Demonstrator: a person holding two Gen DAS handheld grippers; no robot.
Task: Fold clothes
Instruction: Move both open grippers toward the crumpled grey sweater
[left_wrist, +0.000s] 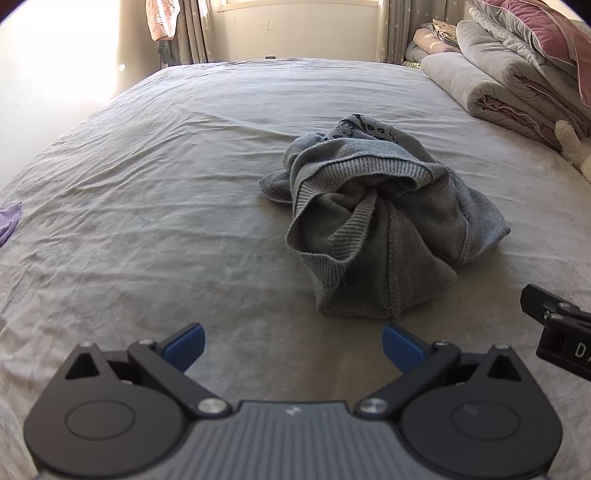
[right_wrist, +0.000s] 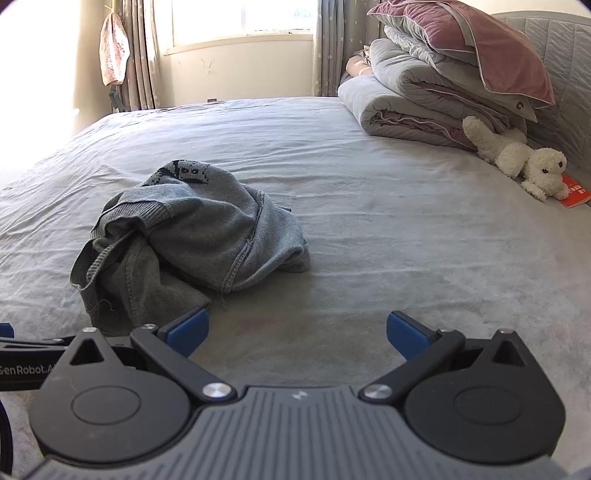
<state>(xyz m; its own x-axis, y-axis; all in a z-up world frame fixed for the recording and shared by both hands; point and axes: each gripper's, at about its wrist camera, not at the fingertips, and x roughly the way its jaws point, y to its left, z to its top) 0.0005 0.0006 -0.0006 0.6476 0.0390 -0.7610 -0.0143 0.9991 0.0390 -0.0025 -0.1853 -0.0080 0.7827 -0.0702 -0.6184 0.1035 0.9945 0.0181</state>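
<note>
A grey knitted sweater (left_wrist: 384, 218) lies crumpled in a heap on the grey bed sheet (left_wrist: 166, 192), with ribbed hem and a dark pattern on top. My left gripper (left_wrist: 293, 341) hovers open just short of the heap, nothing between its blue pads. In the right wrist view the same sweater (right_wrist: 192, 236) sits ahead and to the left. My right gripper (right_wrist: 297, 330) is open over bare sheet (right_wrist: 388, 221), to the right of the sweater's near edge. The right gripper's black body (left_wrist: 557, 332) shows at the left wrist view's right edge.
Folded quilts and a pink pillow (right_wrist: 443, 74) are stacked at the bed's far right. A white plush dog (right_wrist: 521, 158) and a red book (right_wrist: 574, 190) lie beside them. A purple cloth (left_wrist: 9, 221) peeks in at the left edge. Curtains and a window (right_wrist: 243, 18) stand behind.
</note>
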